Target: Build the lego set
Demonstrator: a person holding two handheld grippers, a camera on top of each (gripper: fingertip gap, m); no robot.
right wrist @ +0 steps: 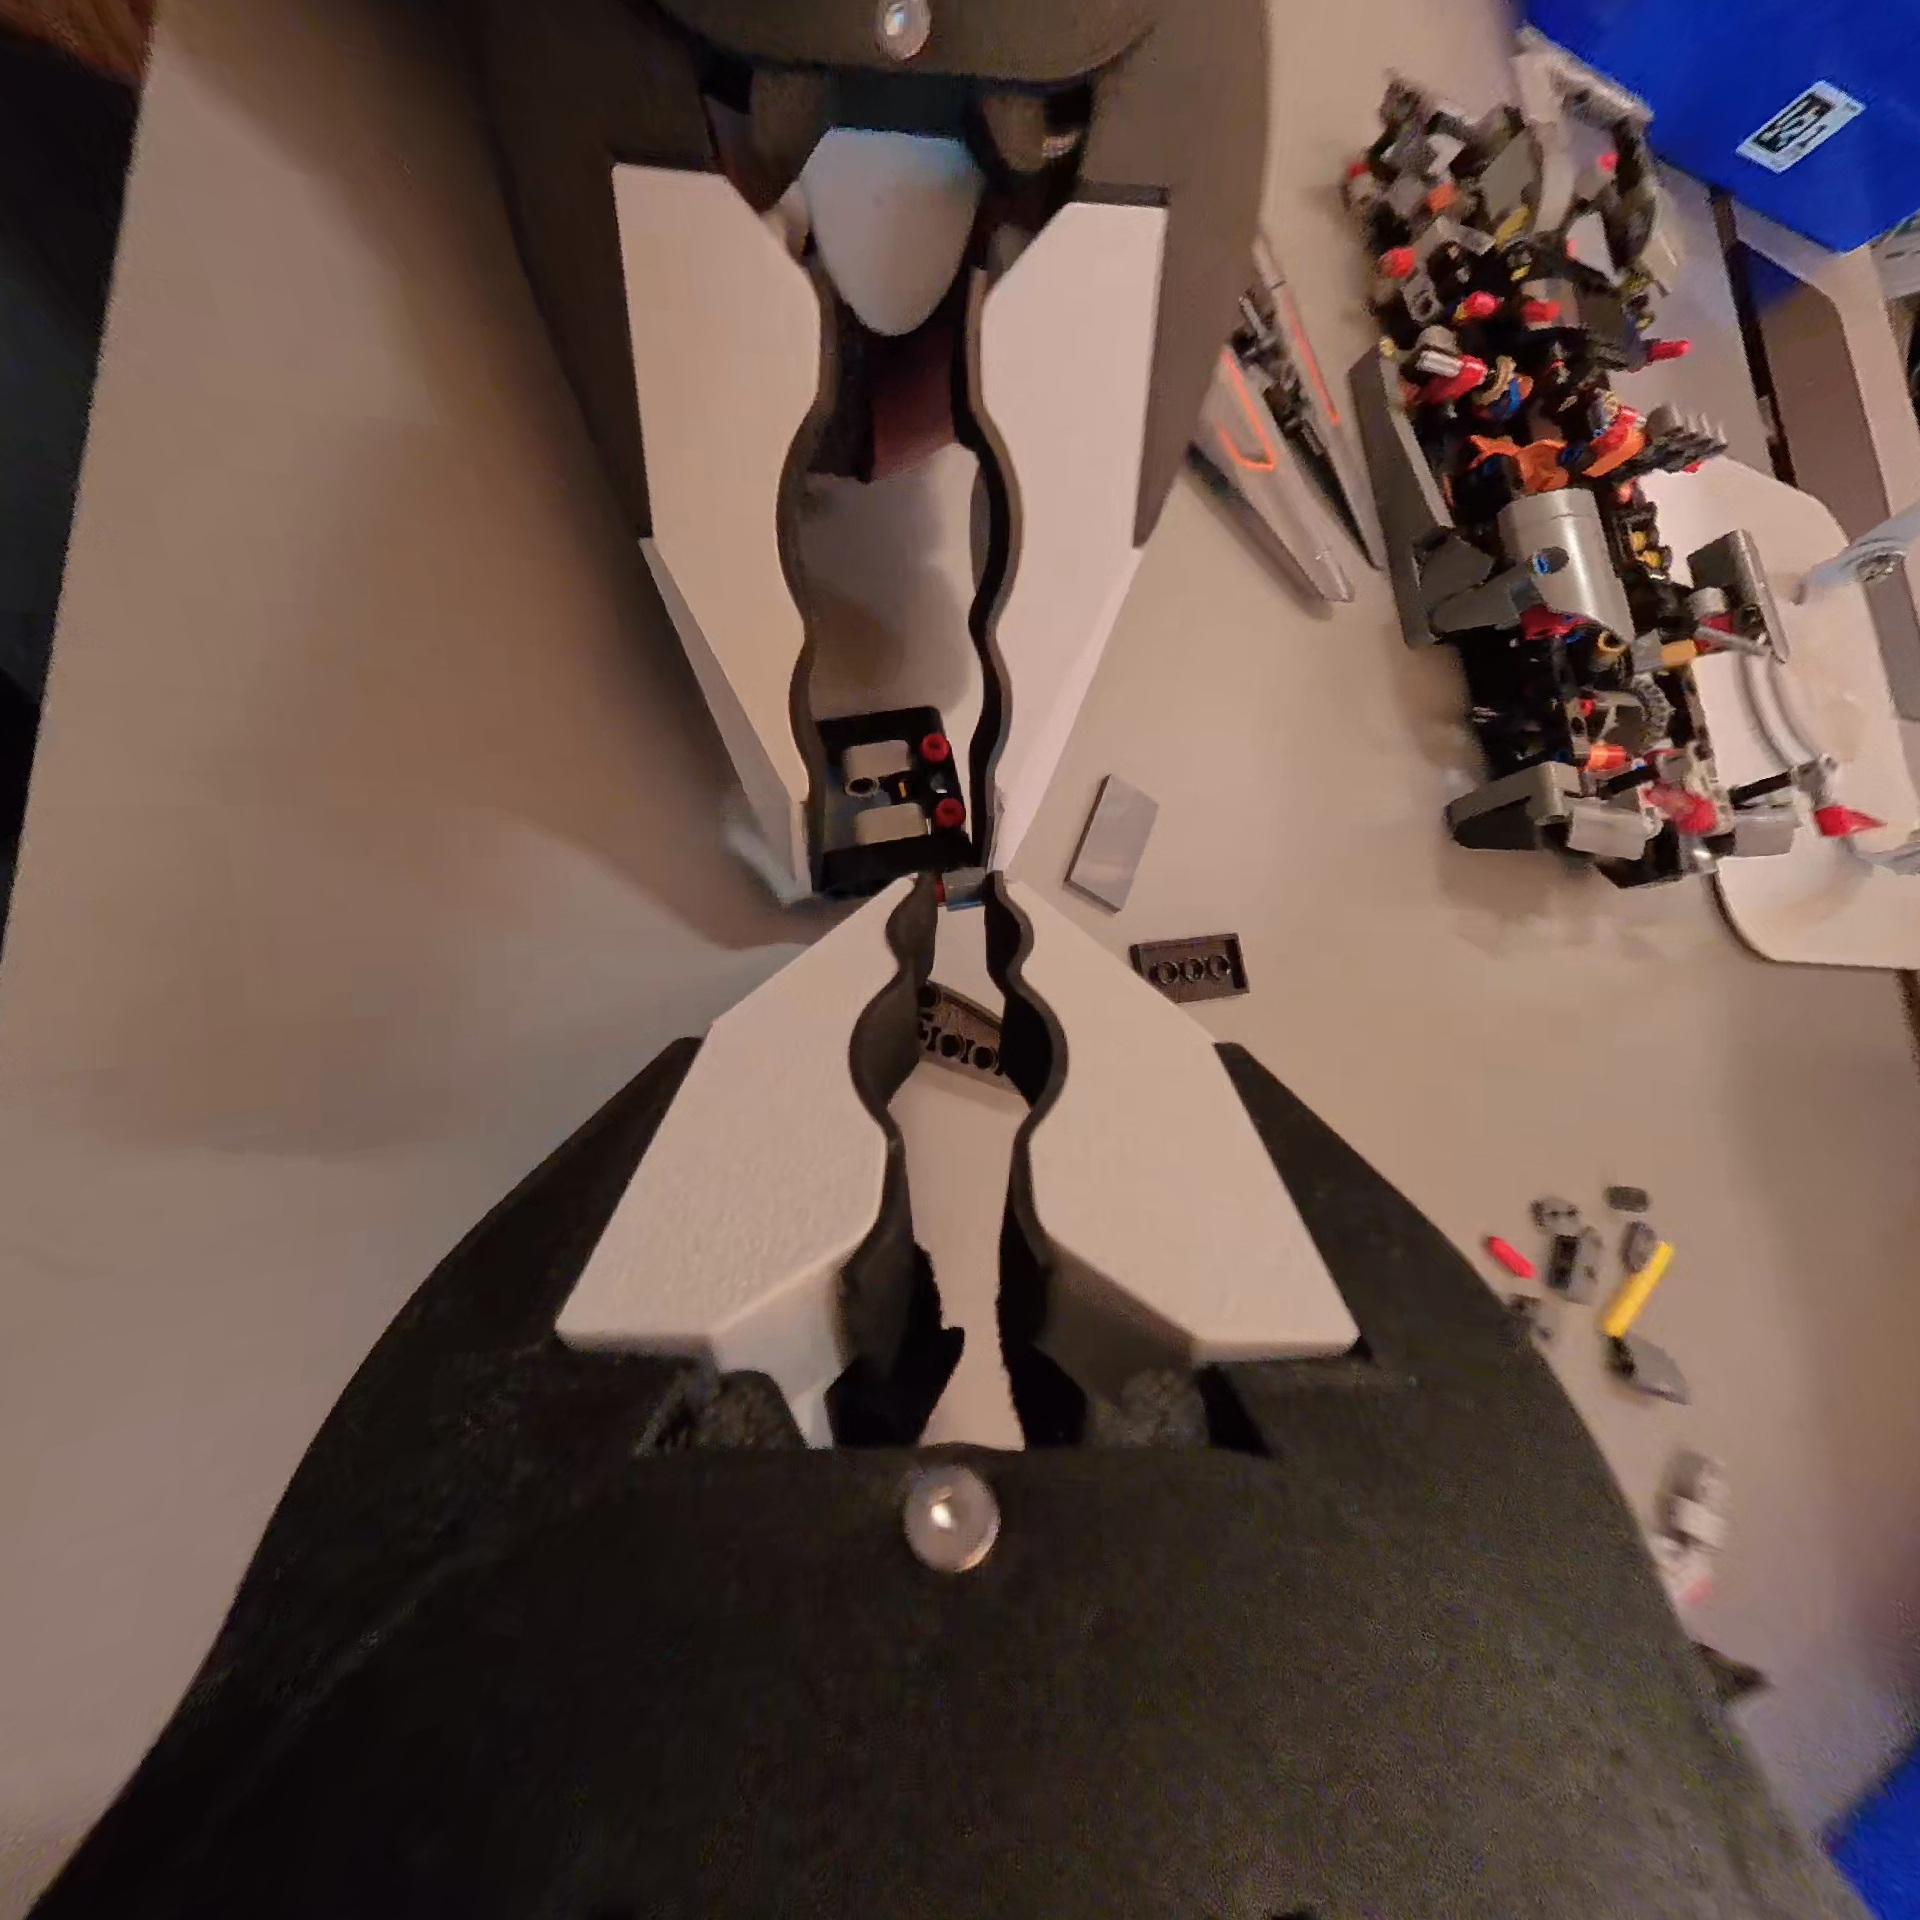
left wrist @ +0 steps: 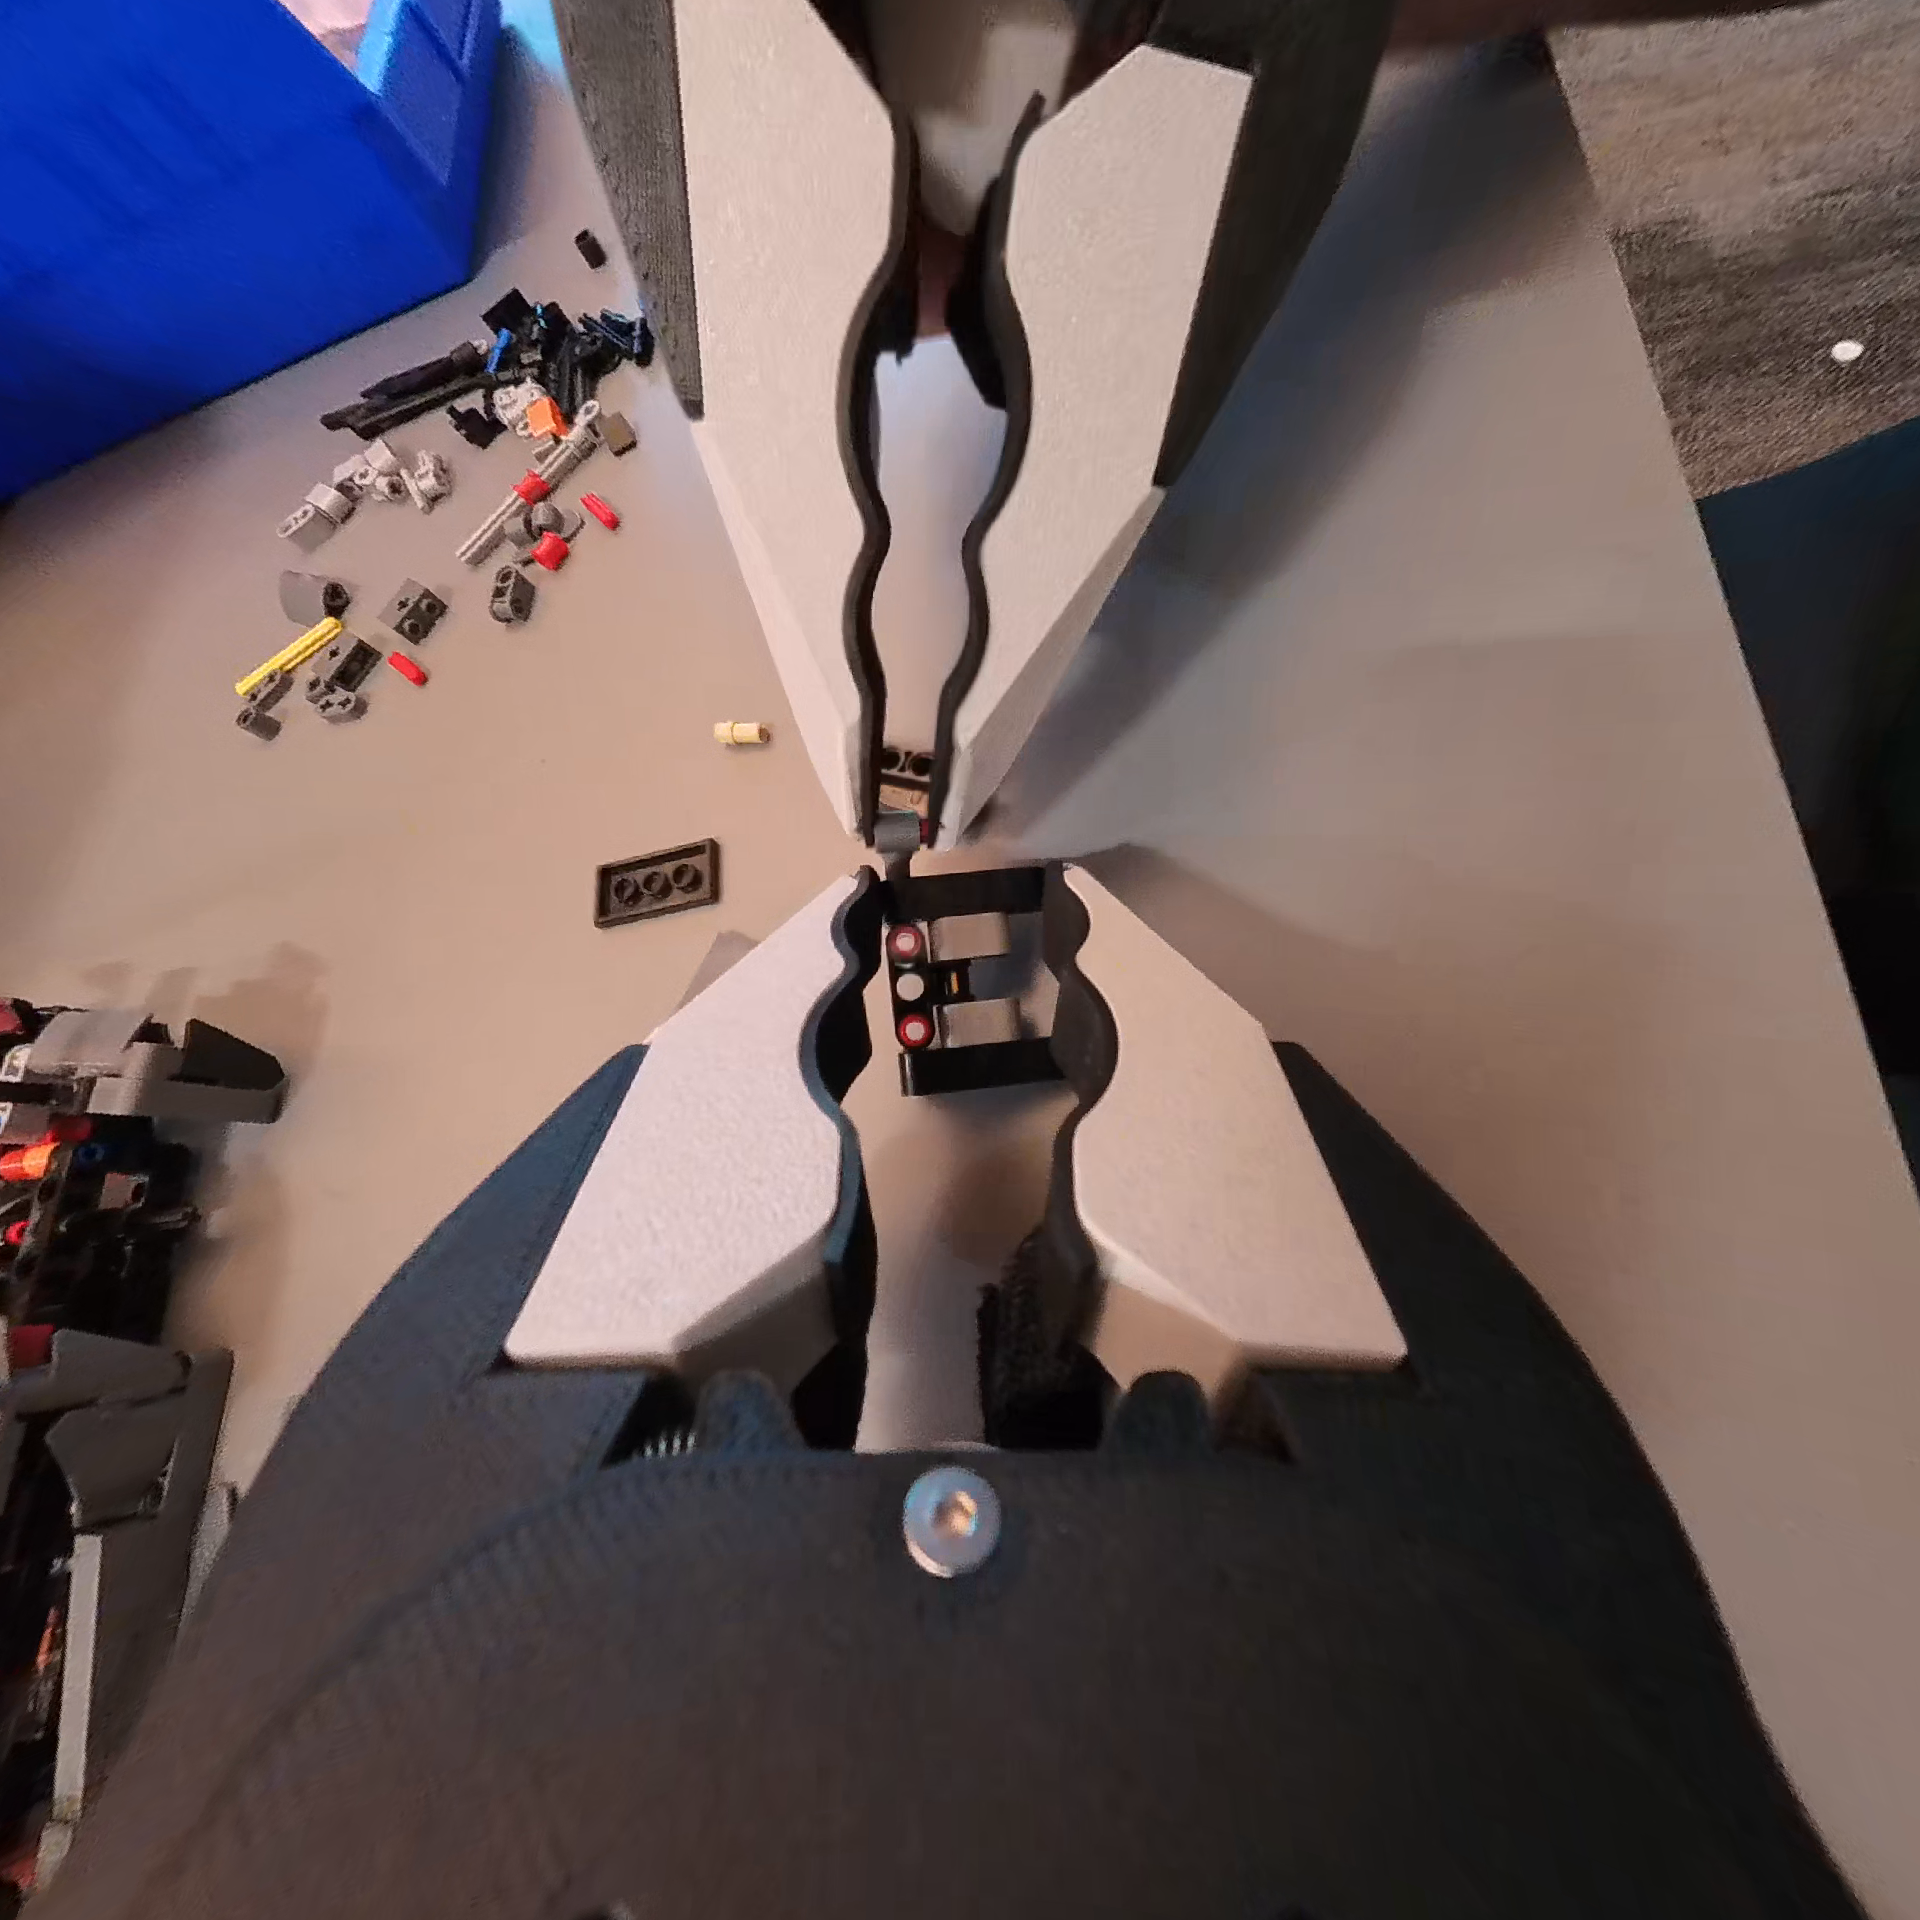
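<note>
**Two claws meeting tip to tip over a pale tabletop to join a small piece to a black frame**

A pale beige tabletop (left wrist: 436, 935) filled the scene, with a blue plastic bin (left wrist: 208, 208) at one edge. Loose grey, black, red and yellow bricks (left wrist: 436, 520) lay scattered well apart from the work, and a flat black plate with three holes (left wrist: 656, 881) lay near the claw tips. A large, partly built model of grey, black, red and orange bricks (right wrist: 1579, 540) sat off to the side.

The left claw (left wrist: 966, 956) was clamped on a small black rectangular frame fitted with grey rollers and two red-tipped pins (left wrist: 971, 987), holding it by its two sides, above the tabletop. The right claw (right wrist: 961, 894) faced it head on, tips almost touching, pinched shut on a tiny grey connector piece with a red end (right wrist: 961, 885). That piece sat at the frame's near corner; whether it was already seated could not be told.

The step in hand appeared to be pressing this small connector into the frame's edge, a sub-assembly still separate from the big model. The next move would likely call for careful alignment of the piece with its hole, then a short, straight push while the left claw braced the frame steady.

Both tools were held level and opposed, fingers pointing at each other along one line.
</note>
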